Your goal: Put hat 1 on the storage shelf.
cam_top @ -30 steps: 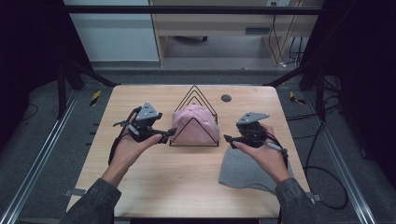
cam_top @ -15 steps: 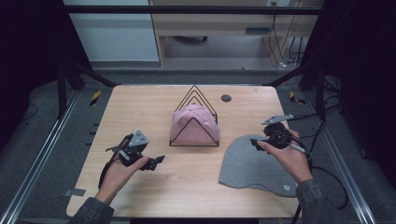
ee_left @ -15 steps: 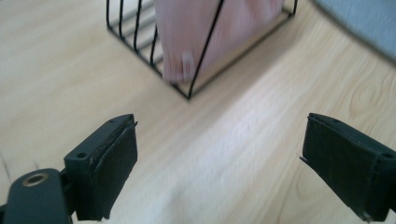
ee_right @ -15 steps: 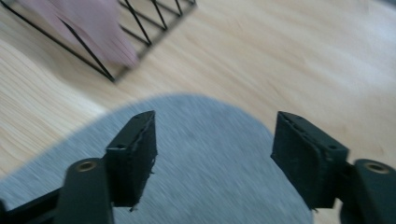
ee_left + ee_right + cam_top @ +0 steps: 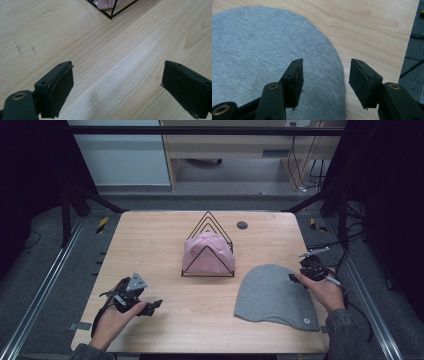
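Note:
A grey knitted hat (image 5: 272, 292) lies flat on the right side of the wooden table (image 5: 150, 240). A pink hat (image 5: 207, 252) sits inside a black wire rack (image 5: 207, 276) at the table's middle. My right gripper (image 5: 297, 272) is at the grey hat's right edge. In the right gripper view its jaws (image 5: 325, 72) are open and have just been closing, with the grey hat's (image 5: 262, 50) rim below them and nothing pinched. My left gripper (image 5: 150, 304) is low at the front left. Its jaws (image 5: 117, 75) have just widened and stand open over bare wood.
A small dark round disc (image 5: 242, 225) is set in the tabletop behind the rack. The rack's front corner (image 5: 111, 17) and a bit of pink hat (image 5: 106, 3) show at the top of the left gripper view. The table's right edge (image 5: 409, 37) runs close to my right gripper.
Both hands have drawn back from the rack: the left toward the front left corner, the right outward to the grey hat's right edge. Both sank lower.

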Tool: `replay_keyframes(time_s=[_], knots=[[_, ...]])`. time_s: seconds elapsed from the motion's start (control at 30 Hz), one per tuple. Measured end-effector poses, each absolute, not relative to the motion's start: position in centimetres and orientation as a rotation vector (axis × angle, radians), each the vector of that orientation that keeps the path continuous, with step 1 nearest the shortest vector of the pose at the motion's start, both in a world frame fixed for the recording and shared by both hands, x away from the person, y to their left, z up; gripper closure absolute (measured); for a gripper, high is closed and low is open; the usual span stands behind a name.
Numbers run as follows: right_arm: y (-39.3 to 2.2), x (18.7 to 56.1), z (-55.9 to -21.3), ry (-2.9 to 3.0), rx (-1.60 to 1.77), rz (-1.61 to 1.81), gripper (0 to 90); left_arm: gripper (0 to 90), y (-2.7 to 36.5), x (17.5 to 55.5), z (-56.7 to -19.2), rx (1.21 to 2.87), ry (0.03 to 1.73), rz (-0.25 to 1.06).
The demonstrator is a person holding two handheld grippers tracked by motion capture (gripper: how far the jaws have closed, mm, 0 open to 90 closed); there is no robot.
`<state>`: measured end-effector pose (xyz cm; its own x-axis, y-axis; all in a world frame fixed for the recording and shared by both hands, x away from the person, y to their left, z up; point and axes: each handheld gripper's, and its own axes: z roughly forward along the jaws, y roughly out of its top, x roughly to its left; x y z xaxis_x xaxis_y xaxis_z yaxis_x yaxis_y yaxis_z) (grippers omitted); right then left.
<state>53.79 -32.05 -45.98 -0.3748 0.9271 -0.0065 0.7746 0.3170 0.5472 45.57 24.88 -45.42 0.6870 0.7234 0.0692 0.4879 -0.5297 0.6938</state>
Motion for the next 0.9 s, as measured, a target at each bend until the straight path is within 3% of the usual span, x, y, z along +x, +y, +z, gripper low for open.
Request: replay_keyframes(time_s=[0.37, 0.6, 0.77, 0.9], knots=[[-33.0, 54.3, -47.8, 2.294, 1.624, 0.657, 47.5, 9.8, 24.7, 45.6, -45.7, 2.269, 0.919, 0.461], [-32.7, 54.3, -47.8, 2.327, 1.605, 0.652, 60.9, 10.2, 24.5, 45.6, -45.7, 2.277, 0.919, 0.469], [-32.4, 54.1, -47.6, 2.373, 1.572, 0.666, 81.8, 10.4, 24.5, 45.6, -45.8, 2.278, 0.925, 0.472], [-32.0, 53.8, -47.1, 2.390, 1.556, 0.699, 84.8, 10.4, 24.5, 45.6, -45.8, 2.276, 0.923, 0.465]])
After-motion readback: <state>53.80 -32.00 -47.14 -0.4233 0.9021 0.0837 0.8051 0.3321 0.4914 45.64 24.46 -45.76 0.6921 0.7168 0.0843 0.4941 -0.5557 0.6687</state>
